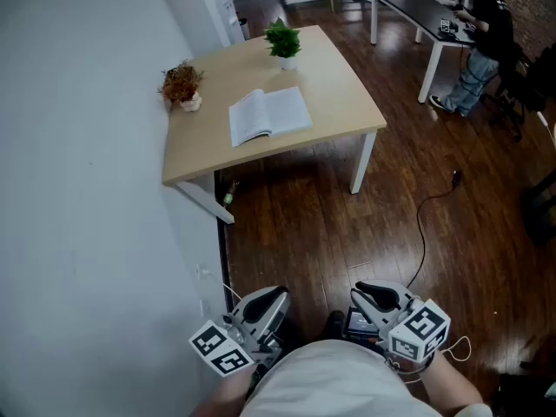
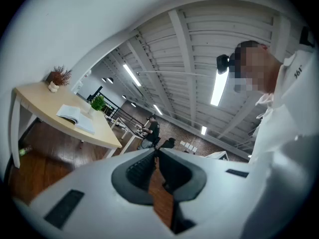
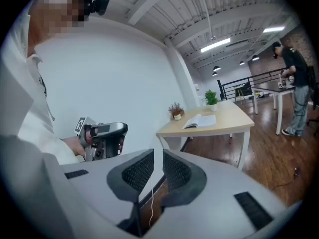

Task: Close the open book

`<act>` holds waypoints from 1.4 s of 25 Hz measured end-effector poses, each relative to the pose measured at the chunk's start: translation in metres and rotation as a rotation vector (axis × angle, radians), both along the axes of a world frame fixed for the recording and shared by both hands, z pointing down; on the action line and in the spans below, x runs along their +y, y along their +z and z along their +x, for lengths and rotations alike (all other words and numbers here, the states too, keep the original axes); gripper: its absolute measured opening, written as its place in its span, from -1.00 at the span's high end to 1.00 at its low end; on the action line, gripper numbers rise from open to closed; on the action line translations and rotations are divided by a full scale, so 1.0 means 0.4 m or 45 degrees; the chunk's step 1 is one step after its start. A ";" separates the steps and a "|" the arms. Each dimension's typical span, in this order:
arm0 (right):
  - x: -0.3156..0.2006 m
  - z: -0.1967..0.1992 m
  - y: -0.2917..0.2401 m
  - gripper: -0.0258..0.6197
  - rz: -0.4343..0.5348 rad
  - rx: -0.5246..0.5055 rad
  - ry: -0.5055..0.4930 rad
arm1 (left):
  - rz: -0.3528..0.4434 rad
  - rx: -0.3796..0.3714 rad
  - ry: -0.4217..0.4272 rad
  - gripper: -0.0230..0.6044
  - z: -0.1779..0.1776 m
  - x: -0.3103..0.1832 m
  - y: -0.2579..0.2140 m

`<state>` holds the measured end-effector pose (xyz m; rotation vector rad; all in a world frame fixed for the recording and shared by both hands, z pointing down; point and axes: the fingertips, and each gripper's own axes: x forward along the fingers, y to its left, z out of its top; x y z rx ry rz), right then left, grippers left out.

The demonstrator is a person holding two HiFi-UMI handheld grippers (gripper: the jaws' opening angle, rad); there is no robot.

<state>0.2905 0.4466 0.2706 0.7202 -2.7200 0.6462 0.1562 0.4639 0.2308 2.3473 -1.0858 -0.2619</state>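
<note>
The open book (image 1: 269,114) lies flat, pages up, on a light wooden table (image 1: 347,94) across the room, far from both grippers. It also shows small in the left gripper view, where the book (image 2: 76,115) is at the left, and in the right gripper view, where the book (image 3: 202,120) is right of centre. My left gripper (image 1: 276,304) is held close to my body at the bottom of the head view, its jaws shut and empty (image 2: 156,152). My right gripper (image 1: 369,292) is beside it, with a narrow gap between its empty jaws (image 3: 158,154).
A green potted plant (image 1: 283,40) and a dried plant (image 1: 182,83) stand at the table's far side. A white wall (image 1: 87,189) runs along the left. A black cable (image 1: 426,215) lies on the wooden floor. A person (image 1: 482,42) stands at a far desk.
</note>
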 end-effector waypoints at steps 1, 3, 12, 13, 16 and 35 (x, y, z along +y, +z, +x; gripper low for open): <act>-0.009 0.010 0.001 0.81 0.003 0.002 0.005 | 0.001 0.004 0.003 0.93 0.010 -0.008 0.000; -0.025 0.029 0.003 0.81 0.009 0.005 0.010 | 0.002 0.020 0.012 0.93 0.030 -0.020 0.000; -0.087 0.075 0.030 0.81 0.023 0.016 -0.008 | -0.004 0.045 0.003 0.93 0.081 -0.045 0.001; -0.095 0.074 0.033 0.81 0.023 0.016 -0.012 | -0.009 0.039 -0.005 0.93 0.079 -0.048 0.003; -0.115 0.058 0.037 0.81 0.021 0.017 -0.028 | -0.020 0.027 -0.024 0.93 0.064 -0.057 0.007; -0.357 -0.276 0.034 0.81 0.020 0.059 0.017 | -0.006 0.050 0.058 0.93 -0.252 -0.342 0.021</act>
